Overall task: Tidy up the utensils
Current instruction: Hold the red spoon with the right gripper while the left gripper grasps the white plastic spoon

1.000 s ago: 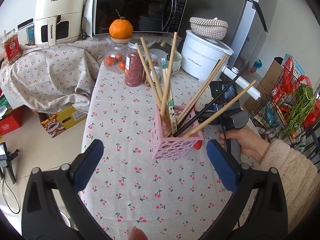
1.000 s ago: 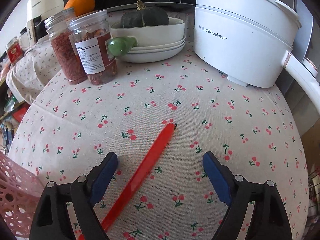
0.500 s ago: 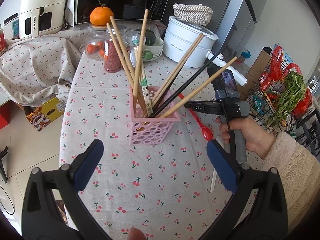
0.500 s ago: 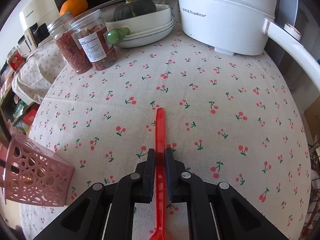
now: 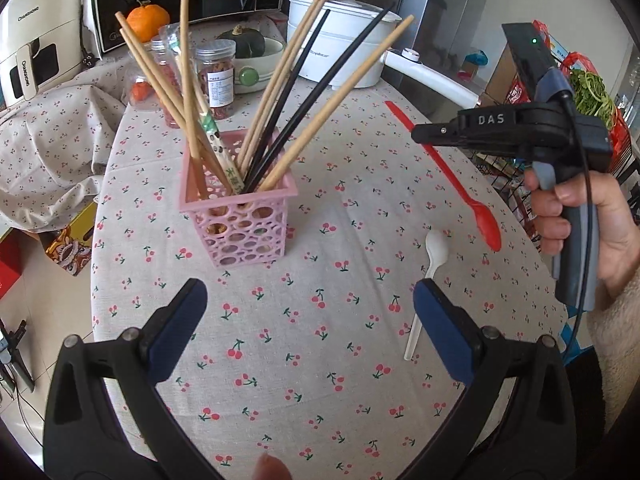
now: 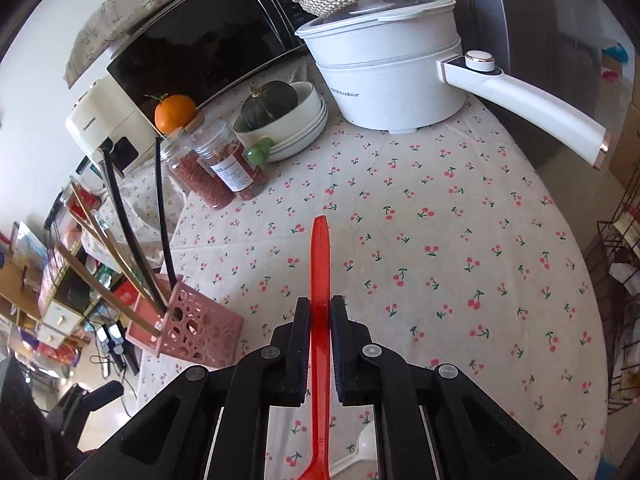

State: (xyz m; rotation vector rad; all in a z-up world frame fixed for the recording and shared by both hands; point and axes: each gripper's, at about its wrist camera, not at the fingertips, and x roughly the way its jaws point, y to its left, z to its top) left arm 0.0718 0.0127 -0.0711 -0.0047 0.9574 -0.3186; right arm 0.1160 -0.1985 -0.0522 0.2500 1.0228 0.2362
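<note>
Above bench's right edge, my right gripper (image 6: 319, 316) clamps red spoon (image 5: 448, 168) mid-handle for pink basket (image 5: 240, 220); left gripper (image 5: 308, 332) released, spare.

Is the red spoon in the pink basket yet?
Out. The right gripper is shut on the red spoon, off to one side of the pink basket.

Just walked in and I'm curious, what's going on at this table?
Someone is tidying utensils with two tools. The right hand-held gripper is shut on a red spoon, lifted off the cherry-print tablecloth. The left hand-held gripper hangs open and empty. A pink basket already holds chopsticks; a white spoon lies on the cloth.
</note>
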